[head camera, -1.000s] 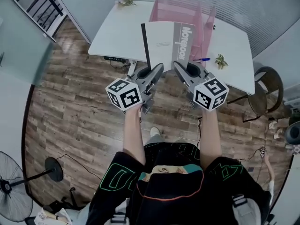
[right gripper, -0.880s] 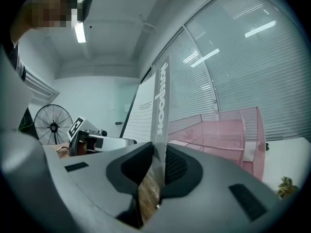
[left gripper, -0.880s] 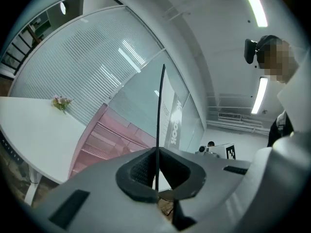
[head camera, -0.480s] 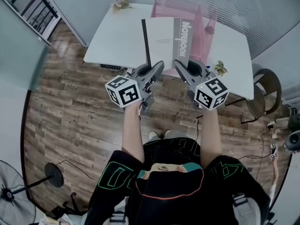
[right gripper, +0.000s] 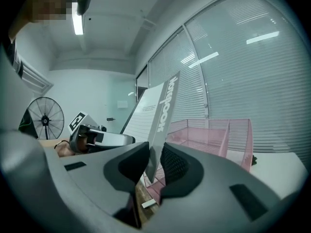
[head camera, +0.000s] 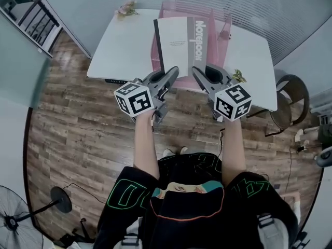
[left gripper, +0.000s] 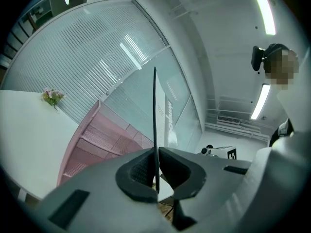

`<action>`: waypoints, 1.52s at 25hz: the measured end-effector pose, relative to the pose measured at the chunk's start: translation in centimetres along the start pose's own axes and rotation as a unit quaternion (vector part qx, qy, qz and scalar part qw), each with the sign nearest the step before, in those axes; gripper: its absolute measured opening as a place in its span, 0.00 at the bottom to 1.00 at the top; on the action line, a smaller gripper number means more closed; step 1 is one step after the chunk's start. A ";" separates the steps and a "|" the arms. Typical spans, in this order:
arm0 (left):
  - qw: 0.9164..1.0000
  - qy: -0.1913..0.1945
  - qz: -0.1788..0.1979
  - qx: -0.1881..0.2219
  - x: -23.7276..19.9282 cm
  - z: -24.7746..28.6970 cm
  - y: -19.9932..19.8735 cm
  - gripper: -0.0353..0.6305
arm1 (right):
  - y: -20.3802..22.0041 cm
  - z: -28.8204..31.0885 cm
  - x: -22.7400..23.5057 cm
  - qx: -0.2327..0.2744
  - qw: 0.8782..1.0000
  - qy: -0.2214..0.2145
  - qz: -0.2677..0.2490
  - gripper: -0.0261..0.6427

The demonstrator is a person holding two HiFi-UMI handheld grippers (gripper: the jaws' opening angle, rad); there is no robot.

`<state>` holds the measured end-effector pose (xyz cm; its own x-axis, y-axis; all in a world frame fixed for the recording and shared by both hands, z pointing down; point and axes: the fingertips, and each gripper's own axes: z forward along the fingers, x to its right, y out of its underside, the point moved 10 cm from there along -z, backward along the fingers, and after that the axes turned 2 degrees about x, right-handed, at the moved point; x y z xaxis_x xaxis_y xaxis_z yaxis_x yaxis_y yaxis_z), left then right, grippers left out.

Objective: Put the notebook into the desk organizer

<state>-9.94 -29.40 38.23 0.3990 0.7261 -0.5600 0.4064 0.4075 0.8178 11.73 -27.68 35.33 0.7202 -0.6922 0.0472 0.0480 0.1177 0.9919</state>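
Head view: notebook (head camera: 182, 43) in upper centre of frame, held in the air by its near edge. White cover faces up, grey title band on the right, black spine on the left. It hangs over the pink wire desk organizer (head camera: 226, 27) and is not yet in any compartment. The organizer stands on the white tabletop (head camera: 122, 45), toward its far side.

Left hand-held gripper (head camera: 173, 72): at the notebook's lower left corner. In its own view the jaws are pressed together on the thin dark edge of the notebook, pinching it, with no gap showing.

Right hand-held gripper (head camera: 198, 72): at the lower right corner. Its jaws have just been opening. In its own view they stand a little spread with the notebook's corner between them, the sheet slanting across the gap rather than clamped.

Both grippers point away from the person, side by side, with marker cubes toward the body.

Flower sprig (head camera: 125, 7) at the tabletop's upper left edge. Small green plant (head camera: 239, 75) at the near right edge, just beside the right gripper. Wooden floor (head camera: 78, 134) below. Standing fan (head camera: 15, 223) in the lower left corner.
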 end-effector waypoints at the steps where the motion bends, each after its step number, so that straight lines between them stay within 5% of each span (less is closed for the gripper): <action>1: 1.000 -0.006 0.002 0.000 0.0 0.3 0.0 0.07 | -0.1 0.0 0.1 -0.004 1.000 0.008 0.001 0.15; 8: 0.999 -0.043 0.030 0.005 0.1 1.0 0.2 0.12 | -0.6 0.1 0.7 0.005 0.998 0.025 0.056 0.09; 18: 0.997 -0.055 0.056 -0.021 -0.1 0.3 0.7 0.32 | -0.7 0.8 0.9 0.016 0.993 0.057 0.102 0.06; 27: 0.991 -0.101 0.080 -0.042 -0.8 -0.5 1.5 0.33 | -0.8 1.9 1.1 -0.006 0.985 0.114 0.126 0.06; 38: 0.990 -0.107 0.083 -0.046 -1.6 -1.1 1.8 0.33 | -1.2 3.6 1.4 -0.020 0.973 0.166 0.156 0.06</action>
<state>-10.74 -29.23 40.70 0.6232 0.6575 -0.4235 0.2478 0.3475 0.9043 10.19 -31.36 34.60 0.8877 -0.3505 0.2987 -0.1874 0.3176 0.9295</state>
